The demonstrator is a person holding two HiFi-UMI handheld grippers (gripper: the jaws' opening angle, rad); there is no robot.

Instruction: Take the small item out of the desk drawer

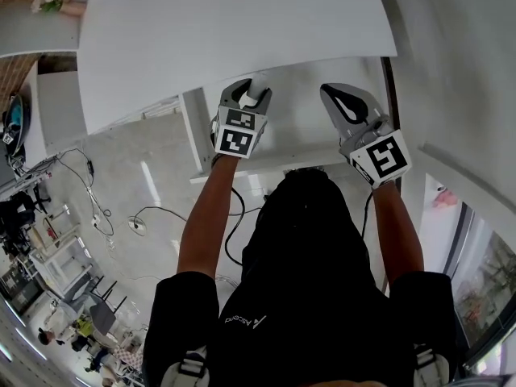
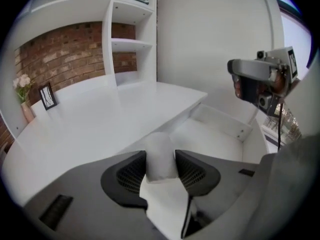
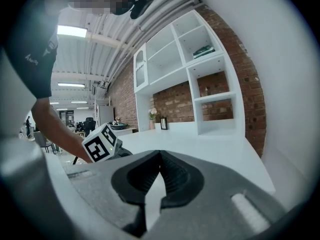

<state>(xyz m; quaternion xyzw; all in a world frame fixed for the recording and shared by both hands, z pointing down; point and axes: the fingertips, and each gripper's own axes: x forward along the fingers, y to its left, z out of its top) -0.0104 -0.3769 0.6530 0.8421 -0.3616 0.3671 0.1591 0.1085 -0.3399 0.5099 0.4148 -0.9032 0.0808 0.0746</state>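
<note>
A small white block sits between the dark pads of my left gripper, which press on its two sides. In the head view the same block pokes out of the left gripper above the open white desk drawer. The drawer's inside looks bare in the left gripper view. My right gripper hovers over the drawer's right side; its jaws meet at the tips with nothing between them. It also shows from the left gripper view as the right gripper.
The white desk top runs beyond the drawer, with a flower vase and small frame at its far end. White wall shelves stand against brick. Cables lie on the floor to the left.
</note>
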